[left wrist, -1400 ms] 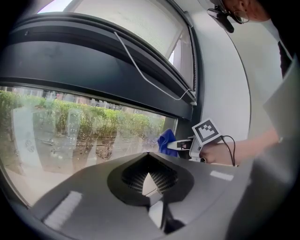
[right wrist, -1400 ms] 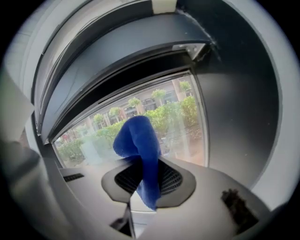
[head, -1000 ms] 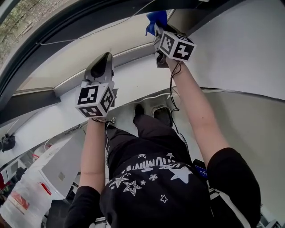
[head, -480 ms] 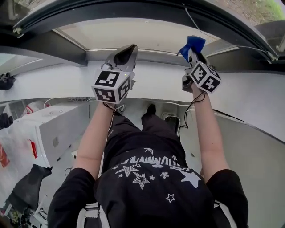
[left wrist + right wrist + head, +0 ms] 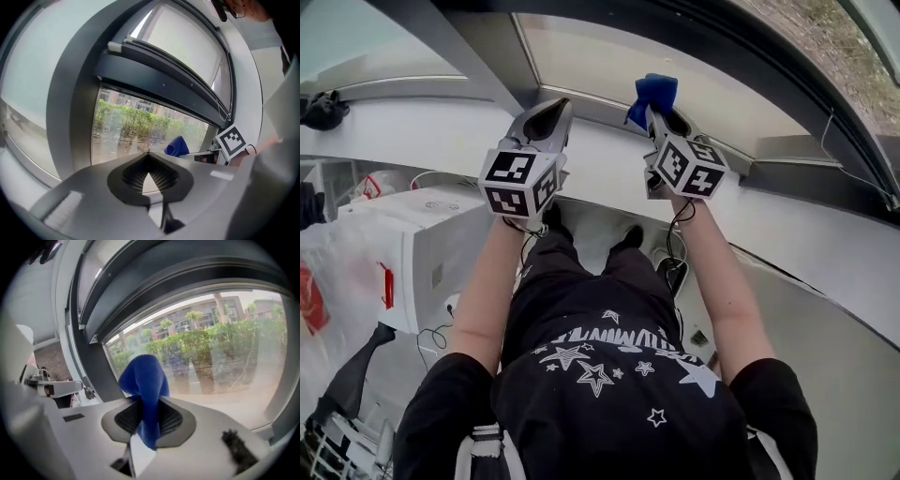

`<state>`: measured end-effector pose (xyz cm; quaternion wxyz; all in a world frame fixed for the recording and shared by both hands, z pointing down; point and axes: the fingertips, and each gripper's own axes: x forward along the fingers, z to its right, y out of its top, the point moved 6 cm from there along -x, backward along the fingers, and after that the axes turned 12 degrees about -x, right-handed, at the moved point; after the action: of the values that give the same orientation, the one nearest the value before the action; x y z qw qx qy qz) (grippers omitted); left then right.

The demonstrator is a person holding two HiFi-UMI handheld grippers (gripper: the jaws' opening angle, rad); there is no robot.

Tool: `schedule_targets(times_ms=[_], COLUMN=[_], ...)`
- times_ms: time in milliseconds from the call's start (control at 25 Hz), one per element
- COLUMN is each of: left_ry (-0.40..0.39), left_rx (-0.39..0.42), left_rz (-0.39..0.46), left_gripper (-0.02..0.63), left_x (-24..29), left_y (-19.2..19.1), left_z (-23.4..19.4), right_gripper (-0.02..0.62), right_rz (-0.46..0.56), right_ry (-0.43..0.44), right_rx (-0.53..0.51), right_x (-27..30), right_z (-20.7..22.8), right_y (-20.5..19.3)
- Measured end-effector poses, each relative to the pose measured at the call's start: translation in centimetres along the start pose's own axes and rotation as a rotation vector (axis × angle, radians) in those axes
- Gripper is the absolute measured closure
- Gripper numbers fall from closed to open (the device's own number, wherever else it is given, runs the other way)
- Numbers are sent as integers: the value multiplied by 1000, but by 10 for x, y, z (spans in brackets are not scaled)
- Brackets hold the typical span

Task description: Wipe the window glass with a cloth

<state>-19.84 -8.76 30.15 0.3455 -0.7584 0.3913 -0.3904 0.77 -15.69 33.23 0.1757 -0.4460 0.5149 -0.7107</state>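
Cloth (image 5: 143,376), soft and limp, bunched in your right tongs (image 5: 145,404) near the window glass (image 5: 225,366); your left tongs (image 5: 149,154) closed, empty. Grip it at the gathered middle.

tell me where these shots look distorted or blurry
head view: fisheye bends the window frame into arcs; left gripper view: the left gripper is soft up close, daylight behind the smeared glass; right gripper view: the cloth is sharp, corners vignetted black.

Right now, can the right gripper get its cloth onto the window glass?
Probably yes. The right gripper holds the blue cloth pointed straight at the window glass, with nothing between them; contact itself can't be judged.
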Motion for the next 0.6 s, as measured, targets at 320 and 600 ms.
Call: schedule_targets(times_ms=[320, 600], left_ry=[67, 94], left_rx=[16, -48], left_rz=[39, 45], left_gripper=[598, 597], left_x=[-35, -49], left_y=[15, 7], left_z=[-74, -117], right_gripper=[520, 520], right_rz=[-7, -18], right_ry=[102, 126], right_rx=[-55, -56], right_x=[94, 154], right_z=[-96, -135], right_y=[16, 14])
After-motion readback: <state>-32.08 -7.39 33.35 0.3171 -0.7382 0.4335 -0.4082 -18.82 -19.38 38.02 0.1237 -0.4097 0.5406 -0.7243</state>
